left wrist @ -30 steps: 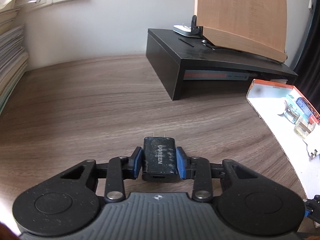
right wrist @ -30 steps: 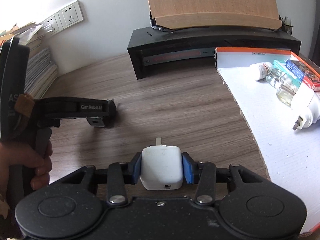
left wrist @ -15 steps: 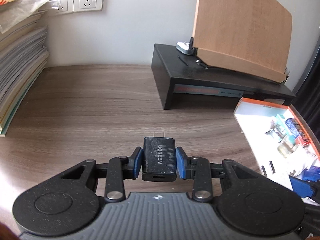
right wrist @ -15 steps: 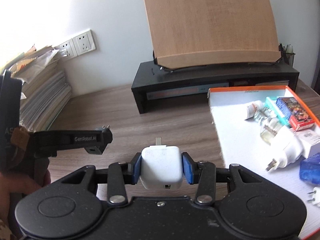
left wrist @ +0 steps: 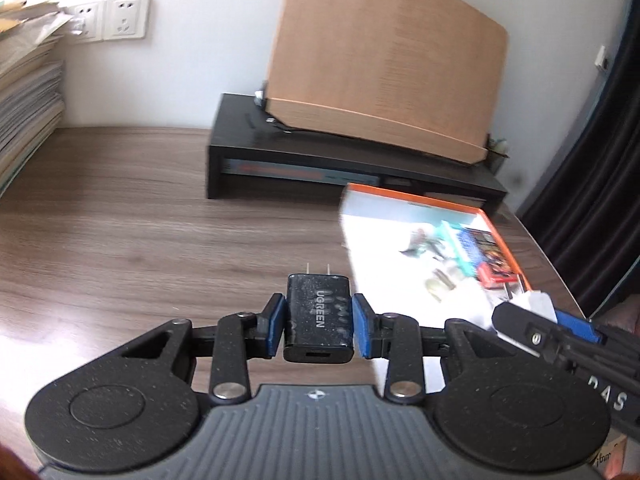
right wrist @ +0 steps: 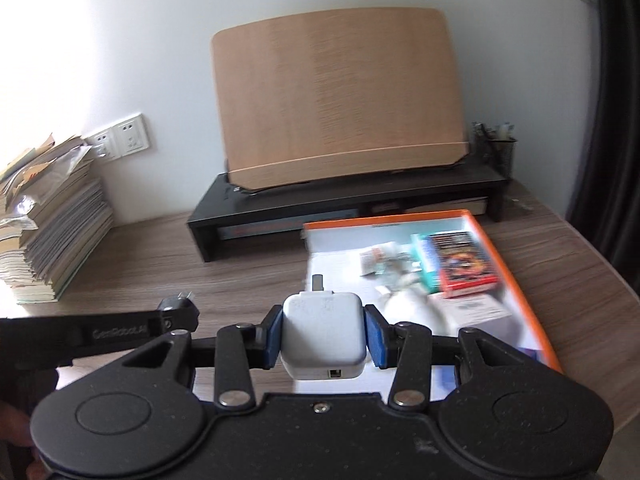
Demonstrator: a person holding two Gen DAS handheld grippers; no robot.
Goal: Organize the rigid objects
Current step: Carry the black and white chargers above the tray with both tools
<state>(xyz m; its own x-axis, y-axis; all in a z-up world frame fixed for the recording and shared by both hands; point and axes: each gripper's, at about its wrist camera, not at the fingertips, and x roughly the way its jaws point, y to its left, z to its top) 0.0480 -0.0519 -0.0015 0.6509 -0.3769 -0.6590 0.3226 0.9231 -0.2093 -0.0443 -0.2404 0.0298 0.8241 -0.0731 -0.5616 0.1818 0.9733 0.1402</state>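
Left tool: blue pads clamped on the black charger, prongs pointing away, held above the bench. Against the frame a second ago, the view sits higher and has swung toward the orange-rimmed tray, whose whole far end now shows; the grip on the charger is unchanged.

Right tool: pads clamped on the white charger, its plug end forward, held over the near left corner of the tray. Compared with a second ago, it looks from higher up; the wooden board on the black riser is now seen whole, and the grip is unchanged.

Hard to make out: tray contents are motion-blurred in both views; only a red-and-blue box reads clearly. The stack of papers is cut by the left edge. The left tool, seen from the right wrist view, is cut off at the frame edge.
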